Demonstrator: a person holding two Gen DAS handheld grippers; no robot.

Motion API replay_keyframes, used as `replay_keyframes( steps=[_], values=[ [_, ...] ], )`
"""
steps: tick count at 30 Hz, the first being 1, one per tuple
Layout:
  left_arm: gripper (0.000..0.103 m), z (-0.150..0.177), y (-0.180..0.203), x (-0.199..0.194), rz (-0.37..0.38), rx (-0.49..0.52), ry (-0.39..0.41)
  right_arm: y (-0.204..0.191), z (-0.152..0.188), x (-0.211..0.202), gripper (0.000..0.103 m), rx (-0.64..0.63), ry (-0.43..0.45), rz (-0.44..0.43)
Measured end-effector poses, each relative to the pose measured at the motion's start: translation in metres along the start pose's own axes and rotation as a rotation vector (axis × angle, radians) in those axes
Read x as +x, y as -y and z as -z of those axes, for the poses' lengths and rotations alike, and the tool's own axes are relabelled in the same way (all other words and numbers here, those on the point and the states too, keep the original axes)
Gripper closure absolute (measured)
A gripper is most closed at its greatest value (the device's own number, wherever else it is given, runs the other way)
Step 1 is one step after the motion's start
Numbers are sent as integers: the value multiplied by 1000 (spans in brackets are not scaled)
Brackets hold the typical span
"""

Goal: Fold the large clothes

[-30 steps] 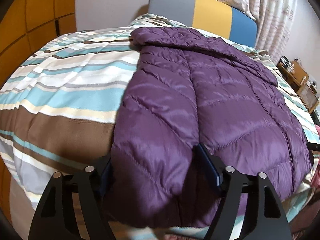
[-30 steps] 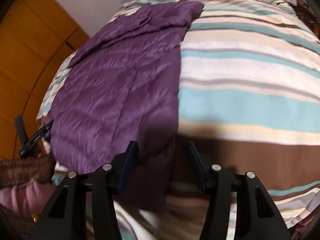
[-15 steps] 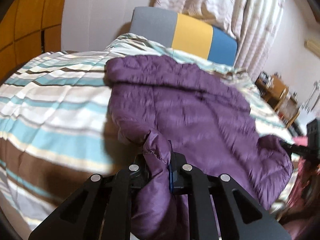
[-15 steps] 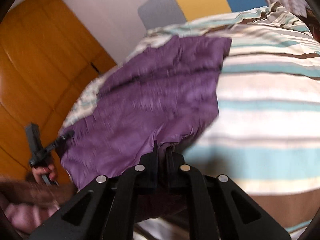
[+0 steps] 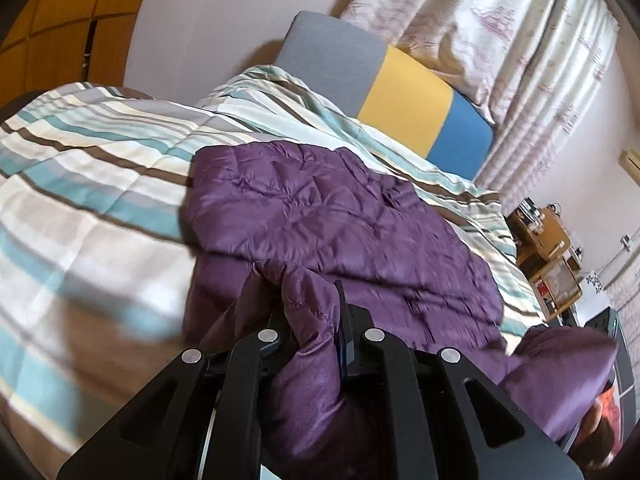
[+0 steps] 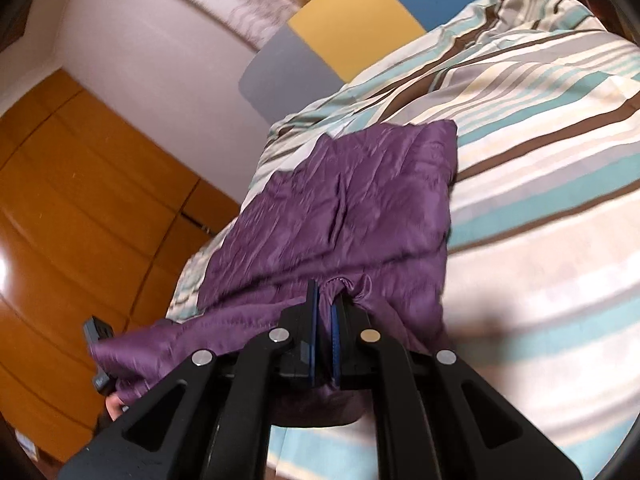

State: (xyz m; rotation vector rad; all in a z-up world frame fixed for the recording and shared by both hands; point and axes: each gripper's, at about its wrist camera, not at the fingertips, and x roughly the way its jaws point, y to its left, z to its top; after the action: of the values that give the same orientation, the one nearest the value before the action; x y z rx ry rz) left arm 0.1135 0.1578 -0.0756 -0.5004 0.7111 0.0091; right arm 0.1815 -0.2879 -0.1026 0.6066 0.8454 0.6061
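A purple quilted puffer jacket [image 5: 328,224] lies on a striped bed cover [image 5: 80,184]. My left gripper [image 5: 310,312] is shut on a bunched near corner of the jacket and holds it lifted above the bed. My right gripper [image 6: 325,300] is shut on the other near corner of the jacket [image 6: 344,208], also lifted. The jacket's far half still rests flat on the bed cover [image 6: 540,160]. The other gripper shows small at each view's lower edge, with fabric hanging from it.
A grey, yellow and blue headboard [image 5: 384,96] stands at the far end under patterned curtains [image 5: 500,40]. Orange wooden wardrobe doors [image 6: 80,208] are on one side. A wooden shelf unit [image 5: 548,248] with clutter stands on the other side.
Both grippers closed on the jacket's near hem corners and lifted them up and towards the headboard. The near half of the jacket has come off the bed.
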Motion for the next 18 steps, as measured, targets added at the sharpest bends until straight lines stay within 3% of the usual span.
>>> replay_keyframes(
  steps=[8, 11, 12, 14, 18],
  values=[
    [91, -32, -5, 46, -24, -36, -15, 25, -33, 27, 98, 90, 40, 20],
    [80, -39, -6, 55, -41, -45, -8, 32, -38, 36, 98, 102, 46, 42],
    [73, -41, -7, 57, -39, -55, -4, 35, -40, 40, 98, 113, 52, 49],
    [46, -41, -12, 55, -19, -81, 18, 42, -42, 44, 95, 137, 62, 59],
    [20, -38, -21, 38, -21, -129, 136, 53, -45, 48, 83, 184, 91, 66]
  ],
)
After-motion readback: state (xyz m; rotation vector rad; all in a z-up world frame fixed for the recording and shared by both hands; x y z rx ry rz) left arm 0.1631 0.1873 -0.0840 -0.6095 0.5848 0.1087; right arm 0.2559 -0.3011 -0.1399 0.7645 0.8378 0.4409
